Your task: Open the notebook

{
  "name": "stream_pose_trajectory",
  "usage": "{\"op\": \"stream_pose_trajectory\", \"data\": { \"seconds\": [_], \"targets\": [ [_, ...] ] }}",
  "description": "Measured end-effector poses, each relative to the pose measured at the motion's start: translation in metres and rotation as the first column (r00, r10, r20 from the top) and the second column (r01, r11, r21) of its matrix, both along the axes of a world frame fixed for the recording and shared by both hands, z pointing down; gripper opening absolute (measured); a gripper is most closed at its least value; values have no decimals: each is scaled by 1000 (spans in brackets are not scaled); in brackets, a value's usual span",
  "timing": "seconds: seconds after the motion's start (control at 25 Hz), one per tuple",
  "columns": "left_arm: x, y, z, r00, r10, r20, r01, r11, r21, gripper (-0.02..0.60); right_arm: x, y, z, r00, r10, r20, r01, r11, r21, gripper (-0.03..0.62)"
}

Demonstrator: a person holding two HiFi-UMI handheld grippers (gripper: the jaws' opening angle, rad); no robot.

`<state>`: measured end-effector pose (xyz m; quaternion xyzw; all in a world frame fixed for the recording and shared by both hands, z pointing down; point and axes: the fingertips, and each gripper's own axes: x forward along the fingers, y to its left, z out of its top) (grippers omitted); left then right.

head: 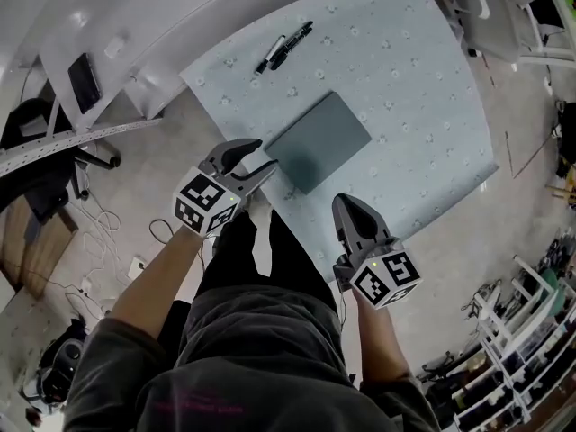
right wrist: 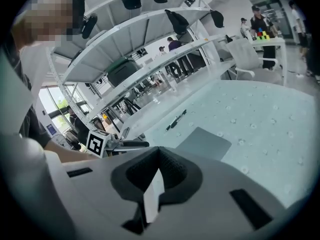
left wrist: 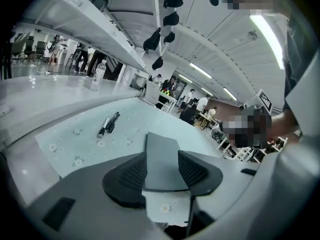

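Observation:
A closed grey notebook [head: 319,142] lies on the table's pale floral cloth [head: 423,79]. My left gripper [head: 256,160] is open at the notebook's near left corner. In the left gripper view the notebook [left wrist: 162,154] shows between the spread pads [left wrist: 131,173], which do not press on it. My right gripper [head: 345,203] hovers over the table's near edge, short of the notebook, with its jaws closed together and nothing in them. In the right gripper view its tips [right wrist: 159,151] meet, and the notebook [right wrist: 205,144] lies ahead to the right.
Two pens [head: 283,48] lie on the cloth beyond the notebook. A white shelf unit [head: 108,52] with a dark flat device [head: 84,81] stands left of the table. Cables [head: 99,232] trail on the floor at the left. White racks [head: 522,349] stand at the right.

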<state>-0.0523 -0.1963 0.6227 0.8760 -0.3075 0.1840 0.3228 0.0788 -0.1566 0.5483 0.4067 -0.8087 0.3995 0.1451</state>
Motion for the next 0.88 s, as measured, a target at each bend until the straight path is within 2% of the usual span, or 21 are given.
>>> {"op": "stream_pose_trajectory", "data": {
  "seconds": [0.36, 0.88],
  "targets": [
    [4, 2, 57, 998, 24, 64, -17, 994, -107, 190, 18, 5, 26, 1000, 5, -7, -5, 998, -58, 3],
    [12, 11, 88, 994, 34, 107, -7, 970, -241, 160, 28, 8, 45, 1000, 15, 5, -14, 995, -102, 3]
  ]
}}
